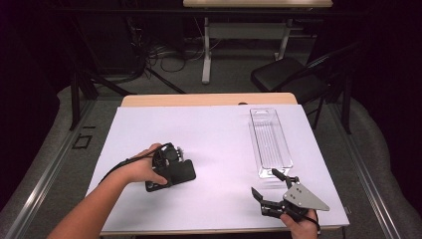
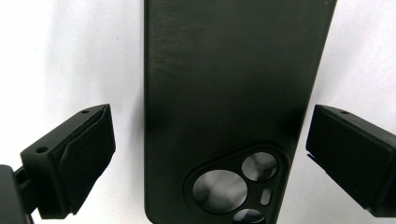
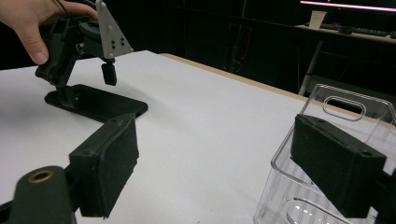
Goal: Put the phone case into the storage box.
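A black phone case [image 2: 224, 93] lies flat on the white sheet, back side up with its camera cut-outs showing. My left gripper [image 2: 211, 126] points down over it, open, one jaw on each side of the case with white gaps between pads and case edges. In the high view the left gripper [image 1: 171, 164] stands over the phone case [image 1: 183, 173] at the sheet's left middle. My right gripper [image 1: 263, 181] stands open near the front right with nothing between its jaws. In the right gripper view, the right gripper [image 3: 215, 135] faces the left gripper [image 3: 84, 42] and phone case [image 3: 100, 105].
A clear plastic tray [image 1: 271, 144] lies lengthwise at the right of the white sheet [image 1: 209, 134], just beyond my right gripper, and its near wall [image 3: 322, 95] stands behind the right jaw. A black folding chair [image 1: 288, 74] stands past the table's far edge.
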